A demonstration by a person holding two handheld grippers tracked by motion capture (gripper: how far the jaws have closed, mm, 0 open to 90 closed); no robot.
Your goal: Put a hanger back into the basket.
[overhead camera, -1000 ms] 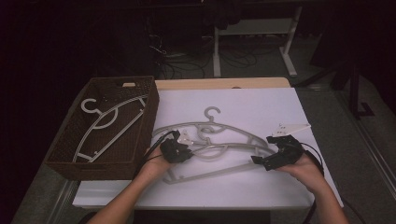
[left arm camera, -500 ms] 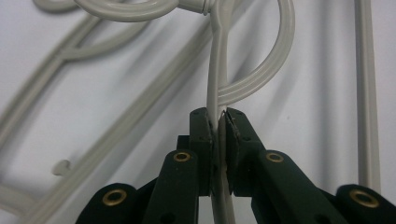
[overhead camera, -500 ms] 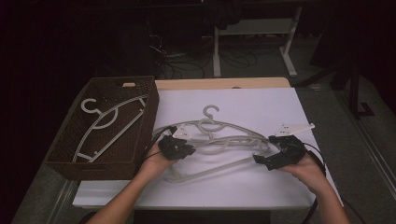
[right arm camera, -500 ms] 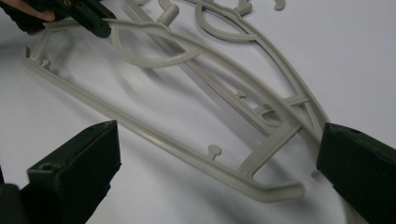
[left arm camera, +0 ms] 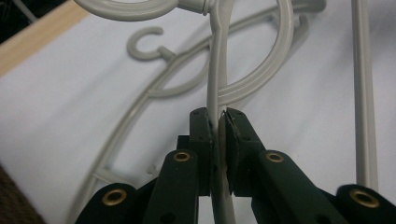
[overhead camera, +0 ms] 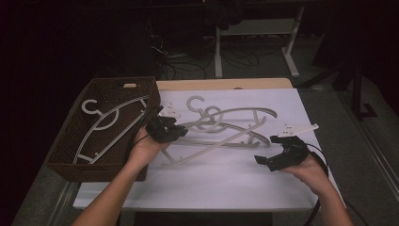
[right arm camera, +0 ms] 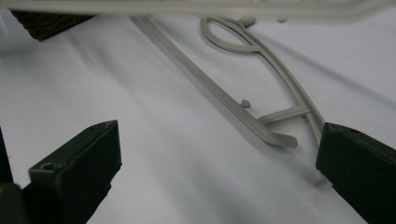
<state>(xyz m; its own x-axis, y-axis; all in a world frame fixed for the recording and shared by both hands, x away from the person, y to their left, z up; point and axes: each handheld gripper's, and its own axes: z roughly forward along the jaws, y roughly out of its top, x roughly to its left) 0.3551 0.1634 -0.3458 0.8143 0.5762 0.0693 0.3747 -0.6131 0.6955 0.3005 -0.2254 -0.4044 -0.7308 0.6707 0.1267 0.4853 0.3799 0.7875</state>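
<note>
Left gripper, frame centre-left, clamped on the arm of a grey plastic clothes hanger, mid-frame over the white table. Right gripper, lower right, jaws wide apart, empty. Brown wicker basket at left holds 1 more hanger.

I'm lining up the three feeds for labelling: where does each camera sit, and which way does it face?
High view: above the person's side, looking forward and down on the table; both forearms enter below.
Left gripper view: rides the left gripper, looking along jaws clamped on a hanger.
Right gripper view: rides the right gripper, looking along open jaws at the tabletop.
Shared: all show the grey hangers.
</note>
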